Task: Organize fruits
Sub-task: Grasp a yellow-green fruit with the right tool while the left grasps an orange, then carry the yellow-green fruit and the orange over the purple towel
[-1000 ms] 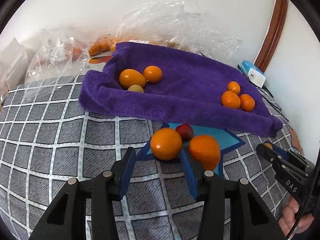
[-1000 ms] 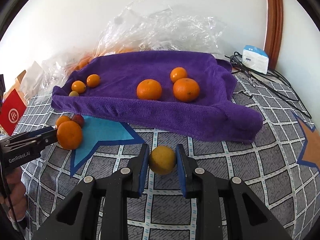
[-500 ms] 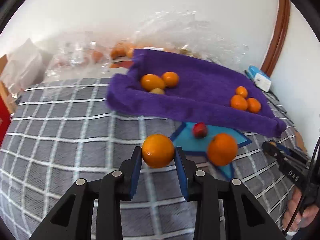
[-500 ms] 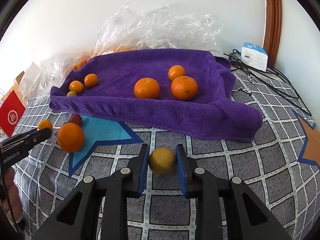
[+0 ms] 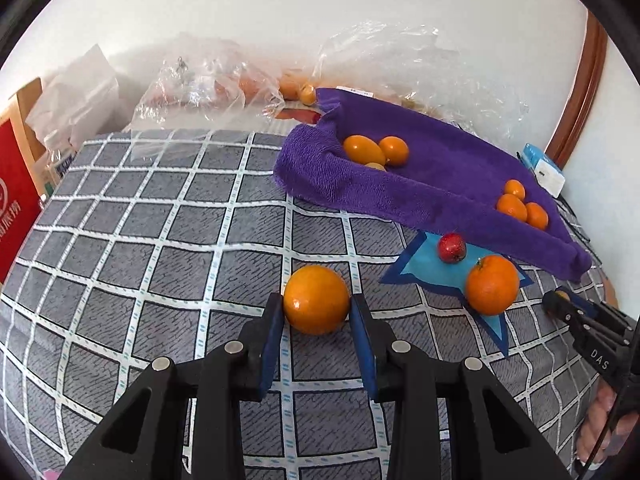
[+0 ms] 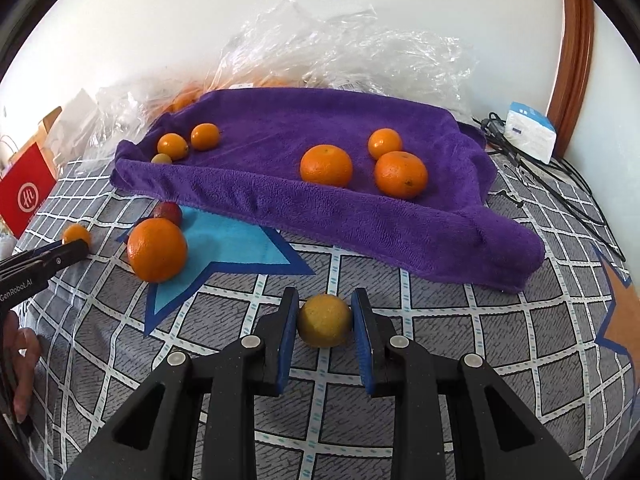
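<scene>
Orange fruit (image 5: 316, 299) gripped by down-tilted left claw (image 5: 317, 320).

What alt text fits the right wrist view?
The right gripper is shut on a yellowish fruit above a grey checked cloth. Behind lies a purple towel holding oranges, with a large orange to the left.

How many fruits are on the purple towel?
6 on the purple towel: two oranges and a small yellowish fruit at left; three oranges at right. Folds may hide more.
</scene>
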Motion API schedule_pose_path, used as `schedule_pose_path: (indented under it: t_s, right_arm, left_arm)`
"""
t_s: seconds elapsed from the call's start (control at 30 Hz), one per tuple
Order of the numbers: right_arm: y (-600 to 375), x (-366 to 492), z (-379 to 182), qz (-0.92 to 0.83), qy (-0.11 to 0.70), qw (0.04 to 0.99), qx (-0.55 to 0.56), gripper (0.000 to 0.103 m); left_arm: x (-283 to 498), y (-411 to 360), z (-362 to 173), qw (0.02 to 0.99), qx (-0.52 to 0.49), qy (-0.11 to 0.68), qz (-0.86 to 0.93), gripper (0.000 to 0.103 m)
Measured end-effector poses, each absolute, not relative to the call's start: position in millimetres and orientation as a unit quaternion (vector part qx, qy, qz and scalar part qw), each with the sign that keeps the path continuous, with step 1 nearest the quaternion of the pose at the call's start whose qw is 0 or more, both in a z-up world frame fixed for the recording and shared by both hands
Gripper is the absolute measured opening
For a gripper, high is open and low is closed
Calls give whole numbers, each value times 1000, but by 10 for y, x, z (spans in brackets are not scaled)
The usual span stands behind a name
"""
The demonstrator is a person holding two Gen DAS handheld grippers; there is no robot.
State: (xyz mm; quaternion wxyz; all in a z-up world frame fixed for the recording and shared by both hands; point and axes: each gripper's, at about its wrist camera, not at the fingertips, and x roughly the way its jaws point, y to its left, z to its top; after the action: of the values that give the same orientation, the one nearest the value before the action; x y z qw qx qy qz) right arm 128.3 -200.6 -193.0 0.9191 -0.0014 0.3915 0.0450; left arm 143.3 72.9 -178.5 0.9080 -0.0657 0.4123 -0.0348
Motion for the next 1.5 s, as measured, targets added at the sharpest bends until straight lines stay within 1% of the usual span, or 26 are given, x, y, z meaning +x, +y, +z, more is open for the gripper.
schedule_pose_path:
  t_s: [0.33, 0.57, 0.87, 1.03, 1.23, 1.27, 1.4, 1.5]
  right_arm:
    - [-1957, 1332, -1953, 34, 405, 914, -18, 27]
    - [-1964, 1343, -1952, 32, 405, 914, -13, 27]
    - [-2001, 1289, -1924, 37, 392, 919, -6, 26]
    - [-2065, 1254, -1893, 33, 380, 924, 10, 26]
    - [-2104, 1223, -1859, 30, 370, 928, 21, 26]
    - [-2114, 1219, -1855, 30, 368, 929, 24, 26]
    - [-2142, 1216, -1846, 29, 365, 930, 29, 26]
    - [-2156, 1216, -1847, 29, 365, 930, 31, 26]
  left_arm:
    - [1398, 774, -1795, 906, -93, 411, -39, 32]
    - [1391, 774, -1794, 905, -93, 412, -43, 32]
    - [1341, 765, -1762, 909, -94, 404, -39, 31]
    - [1286, 762, -1708, 917, -99, 385, -41, 31]
    - [1229, 757, -1636, 926, -103, 360, -47, 29]
    - [1217, 758, -1623, 928, -105, 355, -47, 25]
    - [1178, 757, -1580, 934, -108, 337, -52, 24]
    - [1209, 772, -1600, 929, -113, 347, -59, 24]
